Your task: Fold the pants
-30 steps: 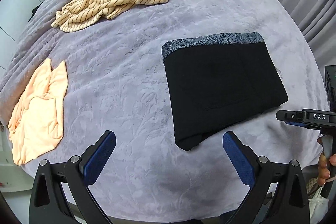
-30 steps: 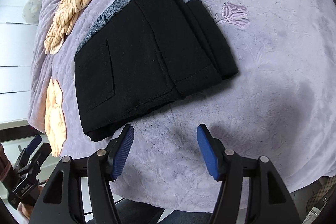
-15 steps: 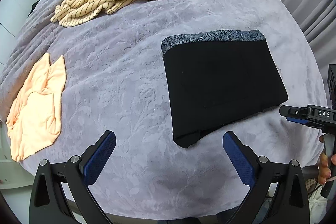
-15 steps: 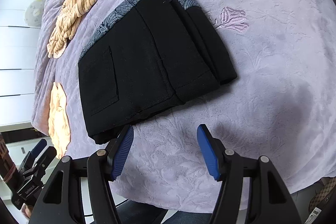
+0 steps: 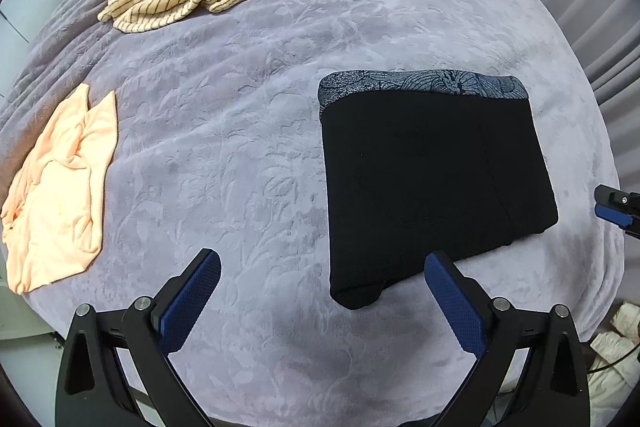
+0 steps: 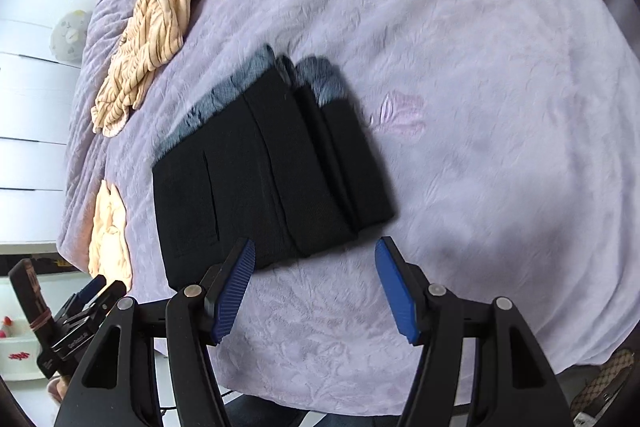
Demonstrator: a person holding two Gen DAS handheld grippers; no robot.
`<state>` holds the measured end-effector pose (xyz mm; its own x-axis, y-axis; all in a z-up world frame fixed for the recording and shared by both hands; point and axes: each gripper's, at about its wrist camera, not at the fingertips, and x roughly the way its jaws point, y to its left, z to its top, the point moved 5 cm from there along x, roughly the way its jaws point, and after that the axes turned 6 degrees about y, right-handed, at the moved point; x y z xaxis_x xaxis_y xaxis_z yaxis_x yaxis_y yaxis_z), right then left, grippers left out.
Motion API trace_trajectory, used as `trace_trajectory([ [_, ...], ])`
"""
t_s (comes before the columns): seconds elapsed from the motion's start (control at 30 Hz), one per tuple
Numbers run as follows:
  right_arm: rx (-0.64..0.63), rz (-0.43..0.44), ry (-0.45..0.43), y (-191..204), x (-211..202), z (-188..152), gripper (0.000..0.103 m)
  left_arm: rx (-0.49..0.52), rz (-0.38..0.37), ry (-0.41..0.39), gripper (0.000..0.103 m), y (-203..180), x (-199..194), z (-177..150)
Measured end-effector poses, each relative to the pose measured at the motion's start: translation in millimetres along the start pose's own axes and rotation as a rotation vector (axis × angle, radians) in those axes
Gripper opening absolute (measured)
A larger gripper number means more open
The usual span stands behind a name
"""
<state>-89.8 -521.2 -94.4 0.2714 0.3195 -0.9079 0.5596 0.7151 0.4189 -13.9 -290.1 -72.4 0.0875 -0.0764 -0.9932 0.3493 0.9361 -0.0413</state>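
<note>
Risen, the right gripper (image 6: 315, 251) and left gripper (image 5: 322, 263) hover over one folded pants (image 5: 432, 183) (jaws apart, empty).

The folded pants (image 6: 264, 179) are motion-blurred in the right wrist view, their patterned lining smeared.

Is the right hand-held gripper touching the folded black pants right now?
Apart. In the right wrist view the right hand-held gripper hangs open above the purple bedspread, nothing between its pads, short of the folded black pants.
</note>
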Motion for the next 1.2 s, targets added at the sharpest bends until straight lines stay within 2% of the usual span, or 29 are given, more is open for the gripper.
trace_trajectory([
  [0.17,-0.061,-0.044,-0.039,3.8,-23.3,27.1,0.067,-0.033,0.004,0.004,0.102,4.4,14.4,12.9],
  [0.3,-0.090,-0.054,-0.048,9.9,-26.5,50.4,0.067,-0.066,0.001,-0.013,0.102,9.1,22.2,26.9],
  [0.5,-0.184,0.014,-0.001,49.5,3.2,69.6,0.067,-0.073,-0.009,0.024,0.102,-3.0,54.8,43.7],
  [0.67,-0.241,0.013,0.093,69.7,56.5,56.9,0.067,-0.056,-0.032,0.097,0.102,-27.8,90.4,31.1],
  [0.73,-0.233,-0.012,0.144,60.6,81.4,48.4,0.066,-0.045,-0.045,0.108,0.102,-34.1,96.7,23.6],
  [0.8,-0.211,-0.017,0.154,47.7,94.3,40.4,0.066,-0.033,-0.043,0.101,0.102,-36.5,96.2,20.3],
  [0.93,-0.191,0.040,0.127,38.6,81.8,33.5,0.066,-0.024,-0.040,0.097,0.102,-37.7,93.0,19.6],
  [1.1,-0.193,0.045,0.096,29.0,64.3,31.6,0.067,-0.012,-0.030,0.093,0.102,-40.8,89.8,17.6],
  [1.2,-0.170,0.041,0.087,16.0,59.8,31.9,0.072,-0.007,-0.032,0.094,0.102,-42.6,90.3,16.5],
])
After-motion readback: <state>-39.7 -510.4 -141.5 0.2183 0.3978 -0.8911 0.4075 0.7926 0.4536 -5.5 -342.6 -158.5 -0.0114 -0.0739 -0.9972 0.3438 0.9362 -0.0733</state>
